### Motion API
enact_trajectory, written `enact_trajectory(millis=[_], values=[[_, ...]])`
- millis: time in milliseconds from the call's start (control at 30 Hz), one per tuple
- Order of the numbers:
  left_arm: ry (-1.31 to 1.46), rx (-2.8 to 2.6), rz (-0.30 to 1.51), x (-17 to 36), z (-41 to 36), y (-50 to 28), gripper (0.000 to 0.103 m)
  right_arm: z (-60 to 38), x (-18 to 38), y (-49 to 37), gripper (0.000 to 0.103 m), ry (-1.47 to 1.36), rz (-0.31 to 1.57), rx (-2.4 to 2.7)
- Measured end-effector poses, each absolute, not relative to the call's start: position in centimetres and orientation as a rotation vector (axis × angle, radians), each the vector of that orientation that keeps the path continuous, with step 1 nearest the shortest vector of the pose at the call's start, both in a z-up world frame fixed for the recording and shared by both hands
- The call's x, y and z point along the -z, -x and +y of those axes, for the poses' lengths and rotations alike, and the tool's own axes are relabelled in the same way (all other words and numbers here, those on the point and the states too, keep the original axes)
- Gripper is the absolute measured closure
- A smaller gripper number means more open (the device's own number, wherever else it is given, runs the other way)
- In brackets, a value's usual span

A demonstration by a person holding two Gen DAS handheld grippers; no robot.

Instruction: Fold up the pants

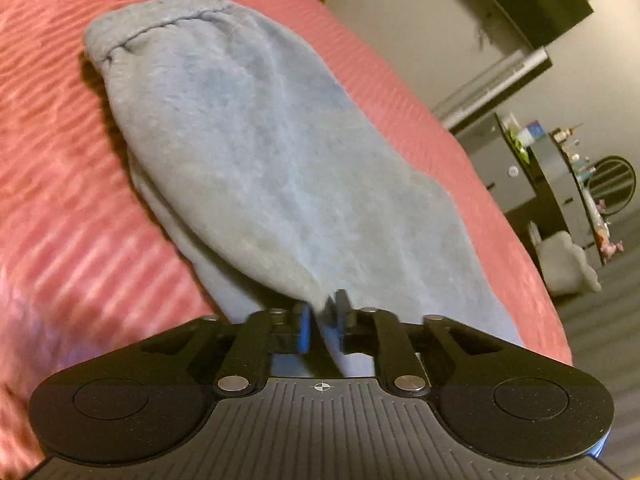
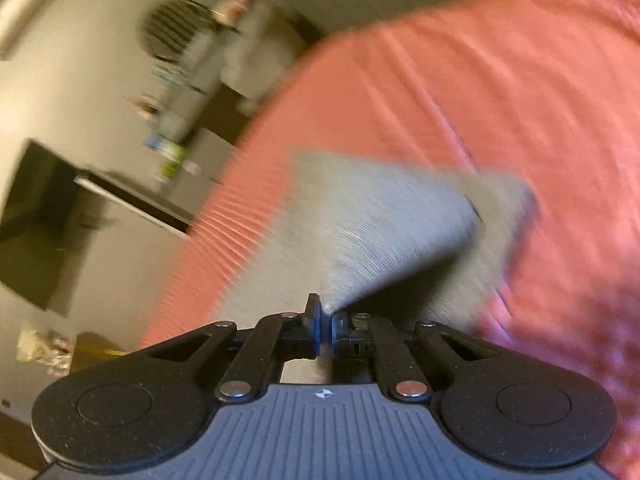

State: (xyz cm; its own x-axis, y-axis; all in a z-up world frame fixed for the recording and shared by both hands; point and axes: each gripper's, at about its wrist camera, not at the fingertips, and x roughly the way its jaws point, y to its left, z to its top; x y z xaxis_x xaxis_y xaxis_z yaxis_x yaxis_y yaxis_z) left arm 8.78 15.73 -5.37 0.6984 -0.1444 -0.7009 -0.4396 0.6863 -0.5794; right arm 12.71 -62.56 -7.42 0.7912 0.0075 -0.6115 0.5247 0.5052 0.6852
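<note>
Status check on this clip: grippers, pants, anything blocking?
Left gripper shut on pants. Right gripper shut on pants too, view blurred. Pants partly lifted off the pink bedspread. Nothing in the way.

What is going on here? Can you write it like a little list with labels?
item: blue-grey pants, partly folded
surface: pink bedspread
left gripper: shut on pants fabric
right gripper: shut on pants fabric
waistband: at the far end in the left view
picture quality: right view is blurred
background: dark shelf with small items, details too small to tell
</note>
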Motion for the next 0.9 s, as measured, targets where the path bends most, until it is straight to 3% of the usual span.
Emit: enact_trajectory(millis=[33,67,100,167,267,367,500,533,567,667,767,900], values=[[0.804,-0.225,0.791,5.2,15.8,-9.1,0.072,-62.3,8.0,-12.7,0.098,-0.980,0.614,0.349],[0.791,-0.242,0.776,5.2,16.4,-9.2,0.057,-62.1,8.3,-12.6,0.095,-0.950,0.621,0.361],[0.784,-0.247,0.766,5.2,16.8,-9.6,0.051,-61.8,8.5,-12.6,0.094,-0.926,0.626,0.368],[0.839,-0.260,0.787,5.6,17.7,-10.5,0.051,-61.8,8.8,-12.7,0.094,-0.931,0.630,0.359],[0.923,-0.262,0.776,5.9,19.3,-10.1,0.059,-62.3,9.2,-13.2,0.086,-0.981,0.614,0.352],[0.946,-0.279,0.788,6.5,19.9,-10.6,0.077,-62.9,9.8,-13.5,0.085,-1.055,0.592,0.349],[0.943,-0.283,0.823,6.7,20.2,-11.7,0.086,-63.4,10.0,-13.9,0.085,-1.108,0.579,0.345],[0.933,-0.279,0.819,6.3,20.1,-11.6,0.087,-63.4,10.0,-14.2,0.085,-1.109,0.585,0.350],[0.917,-0.270,0.809,5.7,20.0,-11.3,0.088,-63.4,9.8,-14.5,0.099,-1.101,0.593,0.359],[0.859,-0.229,0.725,3.0,19.7,-10.9,0.090,-62.9,7.1,-15.1,0.098,-0.971,0.583,0.394],[0.843,-0.196,0.666,1.2,19.6,-9.6,0.090,-61.9,2.9,-14.0,0.099,-0.868,0.455,0.330],[0.807,-0.223,0.715,2.1,19.5,-8.6,0.089,-61.3,1.2,-11.5,0.098,-0.781,0.364,0.359]])
